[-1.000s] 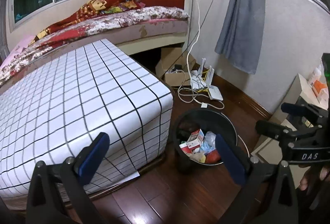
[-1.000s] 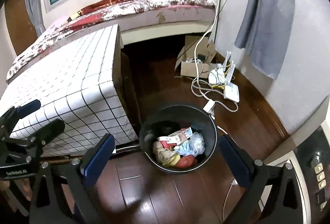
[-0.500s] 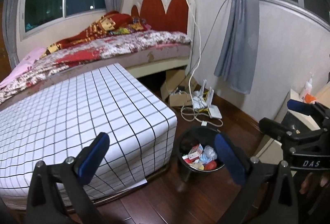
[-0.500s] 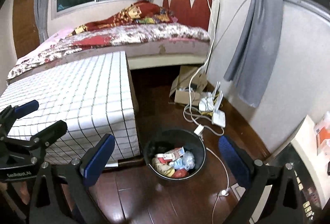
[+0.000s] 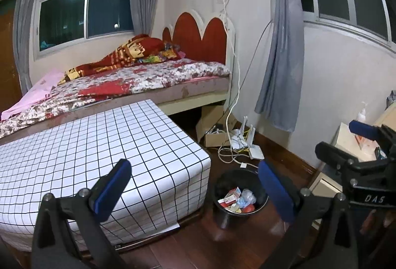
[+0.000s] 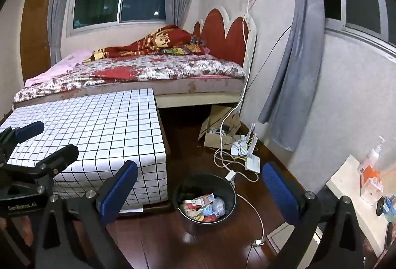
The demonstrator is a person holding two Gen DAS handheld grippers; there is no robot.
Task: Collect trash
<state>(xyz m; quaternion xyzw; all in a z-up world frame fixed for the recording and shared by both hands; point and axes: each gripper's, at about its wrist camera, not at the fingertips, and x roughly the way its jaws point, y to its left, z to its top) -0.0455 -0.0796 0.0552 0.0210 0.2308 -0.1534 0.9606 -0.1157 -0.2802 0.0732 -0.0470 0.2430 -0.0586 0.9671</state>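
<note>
Left gripper (image 5: 195, 187) and right gripper (image 6: 200, 187) gape wide, empty. Round black plastic bin (image 6: 229, 194) holds jumbled wrappers (image 6: 203, 206), labels unreadable; its far inner wall sits in shadow.

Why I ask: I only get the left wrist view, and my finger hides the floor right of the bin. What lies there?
Observer: A thin white cable runs past the black bin and ends in a small round piece on the floor.
Operator: And the counter behind the right gripper?
Observer: Nearer than the orange box, small dark items lie on the white counter. They are too unclear to name.
</note>
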